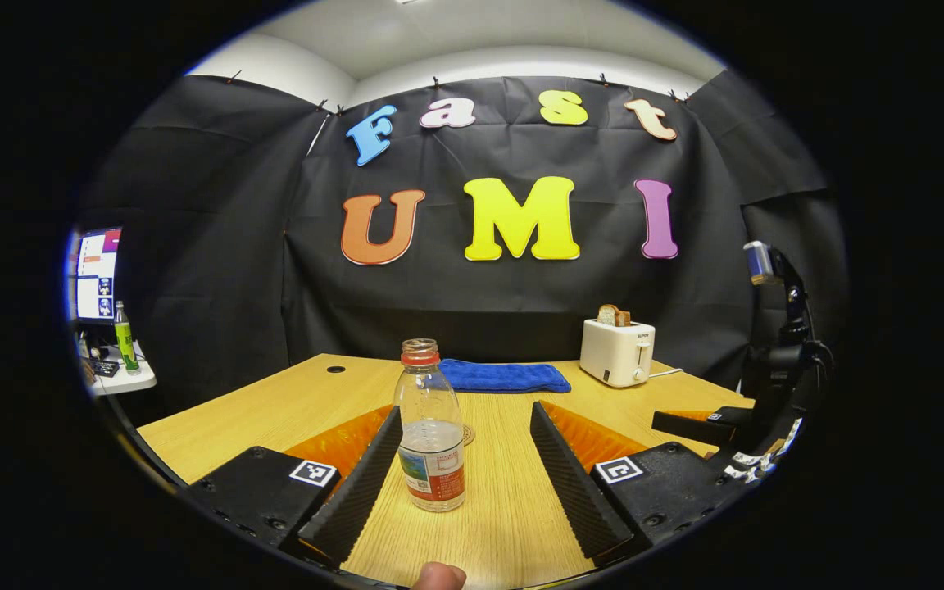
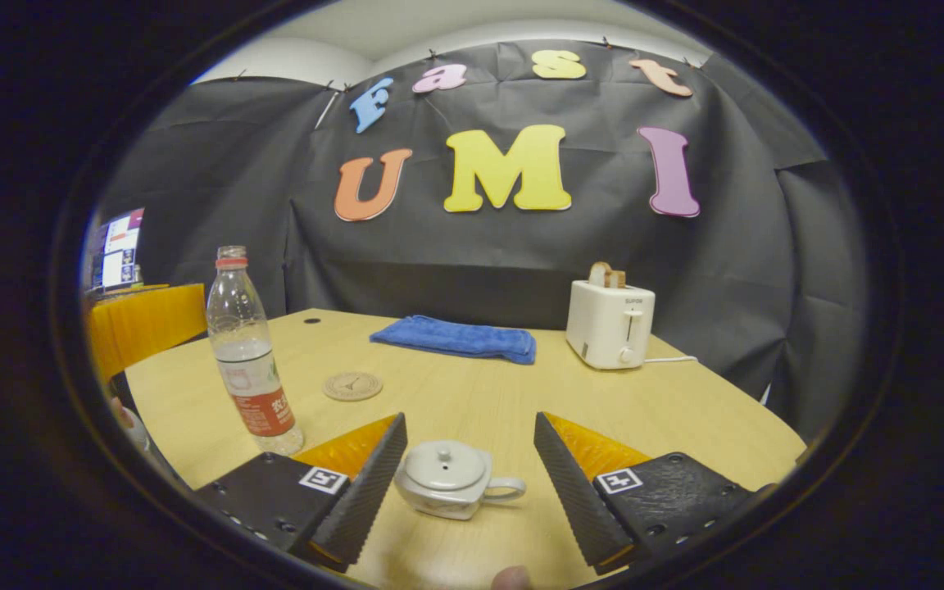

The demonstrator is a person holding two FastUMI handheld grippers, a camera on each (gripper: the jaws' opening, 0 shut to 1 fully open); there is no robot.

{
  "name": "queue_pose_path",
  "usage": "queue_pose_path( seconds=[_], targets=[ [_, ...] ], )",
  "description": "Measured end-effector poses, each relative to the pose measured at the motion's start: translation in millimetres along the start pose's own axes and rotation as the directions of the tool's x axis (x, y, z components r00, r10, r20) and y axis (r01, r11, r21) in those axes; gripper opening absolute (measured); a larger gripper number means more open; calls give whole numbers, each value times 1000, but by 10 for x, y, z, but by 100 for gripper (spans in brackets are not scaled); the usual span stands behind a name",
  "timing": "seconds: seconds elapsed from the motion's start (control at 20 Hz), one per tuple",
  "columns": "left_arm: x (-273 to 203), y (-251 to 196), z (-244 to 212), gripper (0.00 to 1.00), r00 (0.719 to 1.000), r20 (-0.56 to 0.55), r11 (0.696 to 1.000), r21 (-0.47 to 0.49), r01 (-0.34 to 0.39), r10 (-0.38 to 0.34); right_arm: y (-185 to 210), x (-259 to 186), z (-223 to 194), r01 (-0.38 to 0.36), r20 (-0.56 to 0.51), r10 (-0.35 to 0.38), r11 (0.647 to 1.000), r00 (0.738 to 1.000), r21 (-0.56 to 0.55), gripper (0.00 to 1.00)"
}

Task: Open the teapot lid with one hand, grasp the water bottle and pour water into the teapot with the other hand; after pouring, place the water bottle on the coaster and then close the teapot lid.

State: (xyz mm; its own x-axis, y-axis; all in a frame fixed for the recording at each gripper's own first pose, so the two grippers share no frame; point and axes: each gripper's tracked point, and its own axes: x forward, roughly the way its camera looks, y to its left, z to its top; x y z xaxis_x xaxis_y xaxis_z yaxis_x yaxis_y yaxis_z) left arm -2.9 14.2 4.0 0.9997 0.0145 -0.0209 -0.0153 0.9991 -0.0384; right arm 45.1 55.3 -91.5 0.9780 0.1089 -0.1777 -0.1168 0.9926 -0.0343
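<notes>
Both grippers hover low over the bench with jaws spread wide. The left gripper (image 1: 460, 467) frames the upright water bottle (image 1: 430, 430); the right gripper (image 2: 468, 475) frames the lidded teapot (image 2: 449, 478), touching neither.

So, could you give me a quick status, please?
Left tool open around bottle. Right tool open around teapot, lid on. Nothing blocking.

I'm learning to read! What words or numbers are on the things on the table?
Nothing can be read for sure.
toaster: a small word on its front, too small to read.
water bottle: print on its label, too blurred to read.
coaster: a faint mark, not readable.
</notes>
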Motion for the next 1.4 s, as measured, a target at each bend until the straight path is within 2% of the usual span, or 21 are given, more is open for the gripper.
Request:
queue_pose_path(
  seconds=[0.1, 0.2, 0.4, 0.5, 0.55, 0.6, 0.7, 0.8, 1.2, 1.4],
  targets=[
    [-17, 5, -7, 99, 1000, -2, 1000, 2, -1, 1, -8, 47, -16, 3, -9, -3, 1000, 1000, -6, 80],
    [-8, 22, -24, 99, 1000, -7, 1000, 3, -1, 1, 34, 101, -57, -10, -21, 10, 1000, 1000, -17, 72],
    [2, 60, -33, 99, 1000, -15, 1000, 4, -7, 7, 85, 129, -41, -23, -20, 22, 999, 1000, -50, 51],
    [12, 60, -30, 99, 1000, -14, 1000, 4, -7, 7, 121, 147, -42, -30, -23, 29, 998, 999, -58, 26],
    [5, 60, -16, 99, 1000, -14, 1000, 5, -8, 8, 146, 152, -56, -37, -25, 35, 998, 999, -57, 23],
    [4, 74, -31, 99, 1000, -14, 1000, 5, -10, 10, 146, 127, -46, -33, -26, 32, 998, 999, -61, 6],
    [13, 73, -42, 99, 1000, -18, 1000, 1, -10, 10, 150, 153, -63, -40, -30, 38, 997, 999, -70, 7],
    [10, 80, -52, 99, 1000, -22, 1000, -5, -10, 9, 150, 153, -60, -45, -32, 43, 997, 999, -70, 0],
    [-32, 117, -285, 99, 997, -71, 1000, -16, 0, -1, 124, 90, 180, -92, 14, 92, 996, 996, -20, 0],
    [-21, 180, -512, 99, 993, -120, 1000, -32, -1, -3, 67, -4, 305, -89, 41, 90, 996, 995, -21, 0]
  ],
)
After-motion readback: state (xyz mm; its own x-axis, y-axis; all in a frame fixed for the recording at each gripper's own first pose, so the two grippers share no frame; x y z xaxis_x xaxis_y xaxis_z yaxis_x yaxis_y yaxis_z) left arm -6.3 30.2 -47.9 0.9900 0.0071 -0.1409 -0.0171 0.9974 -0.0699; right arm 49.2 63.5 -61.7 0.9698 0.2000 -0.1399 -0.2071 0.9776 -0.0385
